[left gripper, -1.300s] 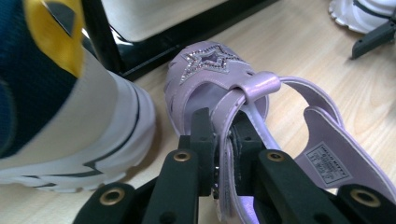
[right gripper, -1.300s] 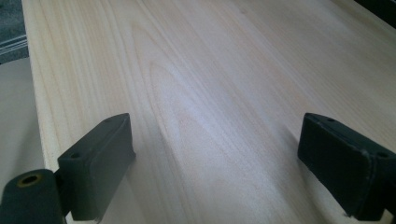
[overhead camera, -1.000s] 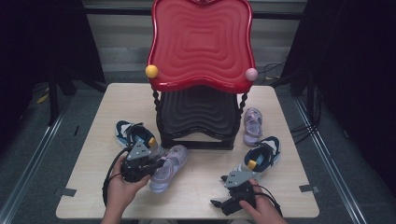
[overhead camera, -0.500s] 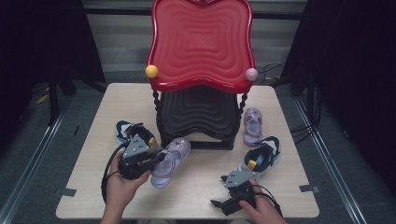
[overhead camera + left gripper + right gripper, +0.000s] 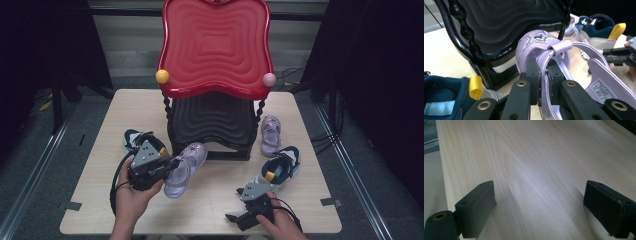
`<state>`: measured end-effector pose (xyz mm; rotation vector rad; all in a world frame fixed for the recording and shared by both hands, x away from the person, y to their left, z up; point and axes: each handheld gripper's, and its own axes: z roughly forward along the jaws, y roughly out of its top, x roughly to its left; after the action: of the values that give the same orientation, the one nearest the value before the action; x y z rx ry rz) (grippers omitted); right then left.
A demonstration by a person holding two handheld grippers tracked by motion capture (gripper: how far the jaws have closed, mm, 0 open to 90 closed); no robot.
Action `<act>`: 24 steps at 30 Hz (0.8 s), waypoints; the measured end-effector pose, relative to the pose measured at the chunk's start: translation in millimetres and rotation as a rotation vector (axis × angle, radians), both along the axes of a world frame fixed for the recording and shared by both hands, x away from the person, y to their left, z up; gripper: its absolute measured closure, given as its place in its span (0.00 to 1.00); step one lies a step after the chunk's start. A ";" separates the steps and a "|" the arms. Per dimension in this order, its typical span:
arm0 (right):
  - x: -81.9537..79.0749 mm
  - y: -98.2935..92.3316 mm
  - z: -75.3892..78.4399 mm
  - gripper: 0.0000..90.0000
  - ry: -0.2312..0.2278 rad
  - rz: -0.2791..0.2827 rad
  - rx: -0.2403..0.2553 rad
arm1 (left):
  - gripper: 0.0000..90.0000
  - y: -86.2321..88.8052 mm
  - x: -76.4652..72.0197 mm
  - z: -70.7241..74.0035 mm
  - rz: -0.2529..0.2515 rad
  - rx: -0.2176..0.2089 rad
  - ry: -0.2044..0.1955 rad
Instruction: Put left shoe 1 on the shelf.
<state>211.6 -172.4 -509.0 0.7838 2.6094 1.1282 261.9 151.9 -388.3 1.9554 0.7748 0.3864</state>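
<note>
- two-tier stand [image 5: 215, 100] sits at the table's [image 5: 100, 210] back centre
- sandal [image 5: 184, 162] just in front of stand's lower tier, left of centre, in left gripper [image 5: 172, 164]
- sneaker [image 5: 137, 141] left of stand (behind that gripper)
- second sandal [image 5: 270, 134] right of stand
- second sneaker [image 5: 282, 167] in front of it
- right gripper [image 5: 234, 218] at front edge
</note>
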 end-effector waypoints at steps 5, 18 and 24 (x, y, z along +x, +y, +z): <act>0.0 0.0 0.0 0.11 0.000 0.000 0.000 | 0.92 -2.1 0.1 4.1 0.015 -0.012 -0.020; 0.0 0.0 0.0 0.11 0.000 0.000 0.000 | 0.92 -16.2 11.7 9.1 0.086 -0.039 -0.059; -0.1 0.0 0.0 0.11 0.000 0.000 0.000 | 0.92 -28.1 20.2 11.8 0.117 -0.036 -0.081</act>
<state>211.5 -172.4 -509.0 0.7845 2.6095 1.1281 282.1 123.7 -376.6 1.8547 0.8399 0.5153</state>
